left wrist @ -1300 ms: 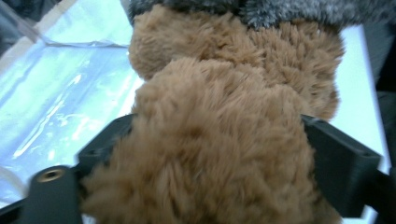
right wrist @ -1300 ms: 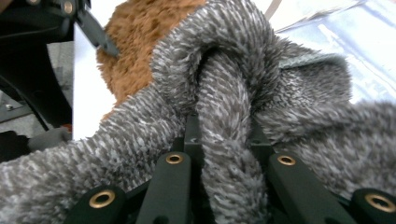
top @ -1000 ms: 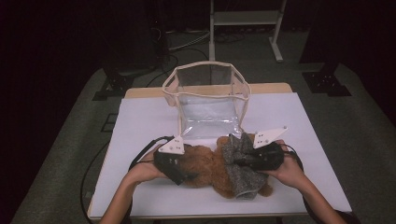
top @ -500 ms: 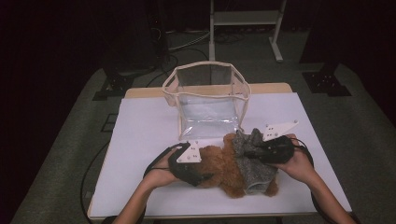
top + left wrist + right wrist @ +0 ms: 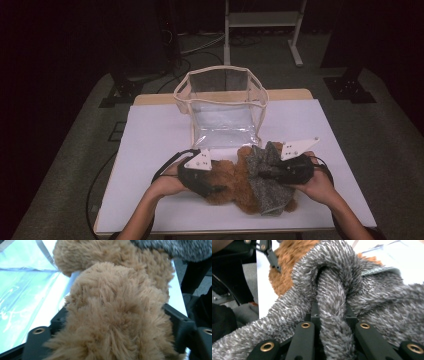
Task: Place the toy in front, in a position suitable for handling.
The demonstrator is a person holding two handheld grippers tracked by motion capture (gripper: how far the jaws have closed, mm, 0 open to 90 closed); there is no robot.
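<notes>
Fur bulges between the jaws of the left gripper (image 5: 216, 188), which have just been closing from wide open a second ago and now press on the shaggy brown plush teddy bear (image 5: 231, 184), its pile swelling over both black fingers (image 5: 37, 333) in the left gripper view; the right gripper (image 5: 264, 172) is clamped almost shut on a twisted fold of the speckled grey knitted fabric garment (image 5: 266, 186), which in the right gripper view runs straight up the narrow gap between its jaws. The bear lies near the front edge of the white-covered desk (image 5: 150, 145), about midway along it, with the grey garment wrapped over its right side and both hands at its flanks. Just behind it, toward the desk's far edge, stands the clear plastic box-shaped bag with cream trim (image 5: 220, 107), open at the top and apart from both grippers. With the second grip now taken, I judge the bear secured at one side and the garment at the other, so the pair can pull against each other to work the garment along the body, or lift the toy toward the bag
</notes>
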